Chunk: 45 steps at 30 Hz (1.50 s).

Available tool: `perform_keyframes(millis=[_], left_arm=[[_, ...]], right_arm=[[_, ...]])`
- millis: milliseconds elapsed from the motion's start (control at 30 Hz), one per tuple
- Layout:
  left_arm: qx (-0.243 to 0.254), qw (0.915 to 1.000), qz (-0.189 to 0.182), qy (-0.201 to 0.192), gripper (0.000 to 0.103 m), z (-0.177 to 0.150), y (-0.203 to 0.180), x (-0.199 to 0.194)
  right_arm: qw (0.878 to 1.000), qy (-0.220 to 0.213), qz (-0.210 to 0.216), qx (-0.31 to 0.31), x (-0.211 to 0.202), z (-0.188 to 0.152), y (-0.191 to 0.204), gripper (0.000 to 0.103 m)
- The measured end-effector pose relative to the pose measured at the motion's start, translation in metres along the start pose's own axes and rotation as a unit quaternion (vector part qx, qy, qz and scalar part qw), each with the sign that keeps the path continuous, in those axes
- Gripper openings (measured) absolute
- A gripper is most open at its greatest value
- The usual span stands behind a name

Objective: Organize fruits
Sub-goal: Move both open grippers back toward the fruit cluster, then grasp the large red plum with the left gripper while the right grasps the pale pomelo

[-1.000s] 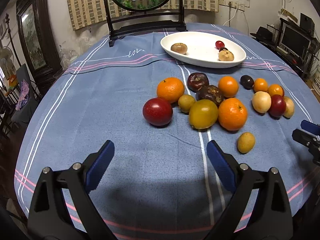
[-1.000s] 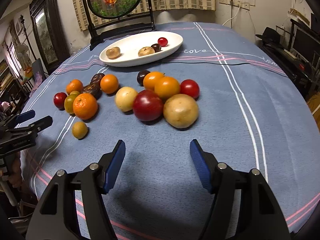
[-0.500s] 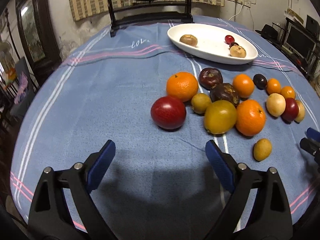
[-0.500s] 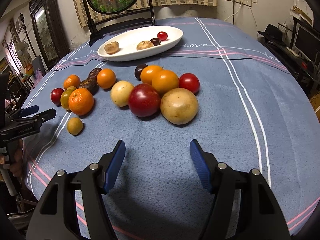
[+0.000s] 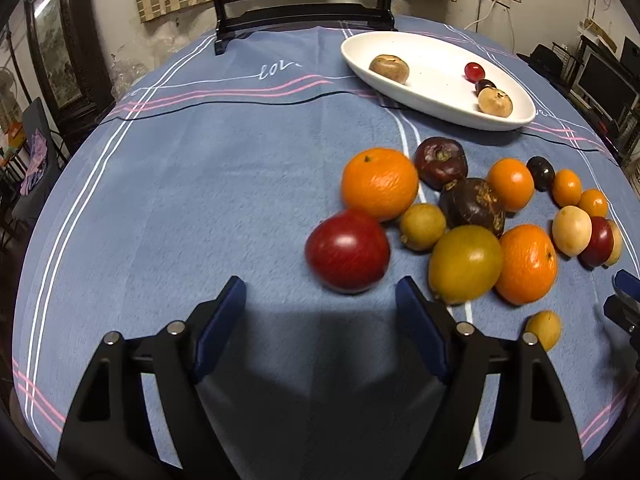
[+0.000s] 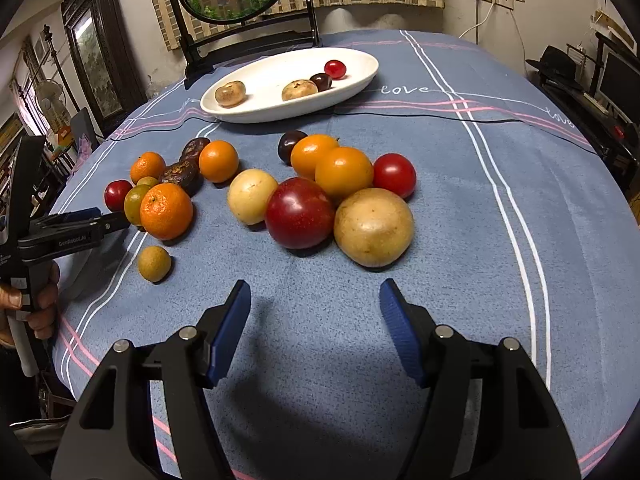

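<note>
Looking along the left tongs (image 5: 320, 320), the round dark-red apple-like fruit (image 5: 347, 251) lies just ahead of the blue pads and slightly toward the right-hand pad, at the near-left end of the fruit cluster on the blue striped tablecloth of the table (image 5: 180, 184). The jaws are closing, yet nothing sits between them: only bare cloth and shadow. The red fruit is nearly round, so no long axis matters; what matters is that it stands clear on its left and near sides, while a large orange (image 5: 379, 184) touches it behind and a small yellow-green fruit (image 5: 423, 227) and a bigger olive-yellow fruit (image 5: 465, 265) crowd its right. A short push forward and slightly right would likely bring it between the pads. The white oval dish (image 5: 424, 92), holding four small fruits, lies beyond the cluster toward the far edge.

From the right wrist view, the right tongs (image 6: 316, 320) stand apart and empty over bare cloth near the table's near edge. Just ahead of them lie a large red fruit (image 6: 299, 213) and a tan round fruit (image 6: 373, 226), touching one another. The left tongs (image 6: 86, 216) show at the left edge, pointing at the left group, where the same dark-red fruit (image 6: 118, 195) is partly hidden; that hand is plainly the nearer to it.
</note>
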State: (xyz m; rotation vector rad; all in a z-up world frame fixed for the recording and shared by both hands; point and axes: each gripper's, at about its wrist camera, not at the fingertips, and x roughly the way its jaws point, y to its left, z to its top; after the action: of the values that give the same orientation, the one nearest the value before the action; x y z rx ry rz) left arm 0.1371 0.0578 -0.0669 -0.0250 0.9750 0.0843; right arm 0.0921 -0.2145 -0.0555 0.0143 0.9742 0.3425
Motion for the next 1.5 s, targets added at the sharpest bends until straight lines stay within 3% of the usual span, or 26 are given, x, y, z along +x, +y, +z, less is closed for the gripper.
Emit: perform_keyframes(millis=[167,333,633,900,1333,1500], left_arm=[[-0.003,1.0,-0.003,0.001,0.076,0.006,-0.002,0.005],[-0.005,1.0,-0.008,-0.003,0.068,0.007,-0.002,0.005],[-0.012,0.9996,-0.026,-0.007,0.041,0.01,-0.002,0.003],[-0.021,0.9992,-0.032,-0.015,0.041,0.005,0.0,0.001],[-0.018,0.9993,-0.028,-0.017,0.041,0.0,-0.002,-0.001],[-0.021,0.9991,-0.032,-0.018,0.041,0.0,-0.001,-0.001]], right_arm=[[1.0,0.002,0.004,0.0,0.0,0.0,0.0,0.067],[1.0,0.003,0.006,-0.004,0.001,0.001,0.003,0.067],[1.0,0.011,0.002,-0.006,0.004,0.0,0.007,0.067],[1.0,0.012,-0.004,0.008,0.002,-0.001,0.001,0.067],[0.995,0.029,-0.088,-0.028,0.016,0.014,-0.003,0.067],[0.995,0.037,-0.081,-0.045,0.027,0.028,-0.003,0.067]])
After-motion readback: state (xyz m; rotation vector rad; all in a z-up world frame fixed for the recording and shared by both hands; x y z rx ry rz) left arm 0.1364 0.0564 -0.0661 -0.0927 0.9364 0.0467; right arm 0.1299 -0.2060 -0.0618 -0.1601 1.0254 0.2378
